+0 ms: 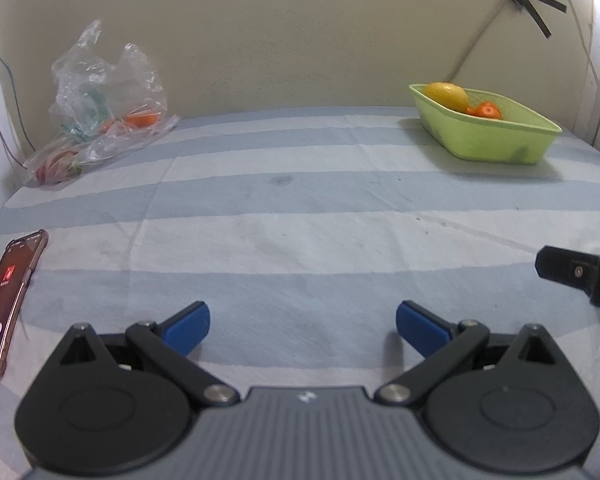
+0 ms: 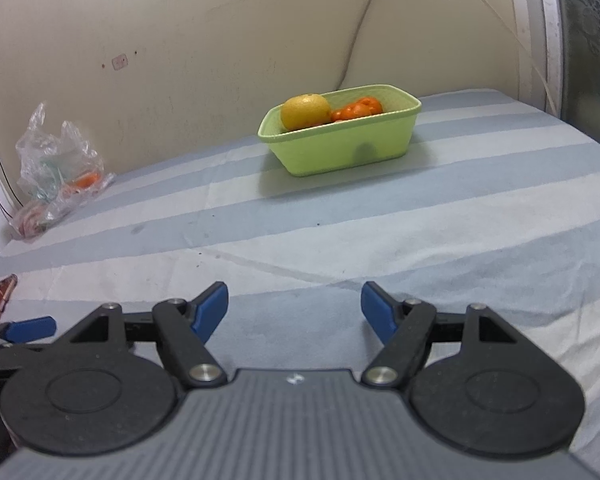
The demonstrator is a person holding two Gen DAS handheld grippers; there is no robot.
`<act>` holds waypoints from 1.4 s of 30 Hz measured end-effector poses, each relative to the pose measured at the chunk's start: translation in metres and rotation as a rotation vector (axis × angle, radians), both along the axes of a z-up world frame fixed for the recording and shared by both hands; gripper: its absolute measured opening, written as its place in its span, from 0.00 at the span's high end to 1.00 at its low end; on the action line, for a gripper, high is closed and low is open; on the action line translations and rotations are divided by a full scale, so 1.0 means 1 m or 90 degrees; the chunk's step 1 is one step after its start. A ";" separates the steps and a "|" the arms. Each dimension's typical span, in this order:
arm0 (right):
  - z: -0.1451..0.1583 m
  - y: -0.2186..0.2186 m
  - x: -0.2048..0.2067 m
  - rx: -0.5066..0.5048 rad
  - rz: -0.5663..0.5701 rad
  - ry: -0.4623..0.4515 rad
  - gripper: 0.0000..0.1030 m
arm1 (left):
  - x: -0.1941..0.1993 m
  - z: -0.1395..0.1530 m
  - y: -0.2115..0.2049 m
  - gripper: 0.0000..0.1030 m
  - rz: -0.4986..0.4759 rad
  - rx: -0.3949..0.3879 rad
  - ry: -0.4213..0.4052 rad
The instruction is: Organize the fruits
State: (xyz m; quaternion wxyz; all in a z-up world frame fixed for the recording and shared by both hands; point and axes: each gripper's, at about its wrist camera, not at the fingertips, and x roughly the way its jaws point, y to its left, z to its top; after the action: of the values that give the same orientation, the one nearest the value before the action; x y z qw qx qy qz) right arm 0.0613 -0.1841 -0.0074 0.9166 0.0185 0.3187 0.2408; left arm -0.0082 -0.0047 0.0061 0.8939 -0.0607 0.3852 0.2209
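A light green basket (image 1: 496, 142) (image 2: 340, 148) stands at the back of the striped cloth, holding a big yellow citrus fruit (image 1: 448, 94) (image 2: 306, 111) and small oranges (image 1: 486, 111) (image 2: 358, 110). A clear plastic bag (image 1: 104, 100) (image 2: 56, 164) lies at the back left with an orange fruit (image 1: 141, 120) (image 2: 86, 180) and other items inside. My left gripper (image 1: 303, 326) hangs open over the near cloth, nothing between its blue pads. My right gripper (image 2: 294, 308) is open too, empty, and faces the basket. A black part of the right gripper (image 1: 580, 276) shows at the left wrist view's right edge.
A phone (image 1: 8, 300) (image 2: 0, 298) with a lit screen lies near the cloth's left edge. A beige wall with taped cables runs behind the table. A tip of the left gripper (image 2: 30, 328) shows at the right wrist view's left edge. The blue-and-white striped cloth (image 1: 300, 232) covers the table.
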 end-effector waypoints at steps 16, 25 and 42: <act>0.002 0.004 0.019 -0.043 -0.002 -0.009 0.24 | 0.001 0.005 0.006 0.00 0.008 -0.001 -0.001; 0.001 0.005 0.023 -0.051 -0.002 -0.009 0.24 | 0.001 0.004 0.007 0.00 0.008 -0.001 0.000; 0.009 0.000 0.018 -0.023 0.002 -0.024 0.24 | 0.013 0.014 0.009 0.00 -0.004 0.006 -0.006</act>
State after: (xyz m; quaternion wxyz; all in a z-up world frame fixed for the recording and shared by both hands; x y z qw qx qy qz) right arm 0.0793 -0.1836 0.0013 0.9224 -0.0034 0.3055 0.2364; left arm 0.0050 0.0045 0.0200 0.8967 -0.0564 0.3798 0.2200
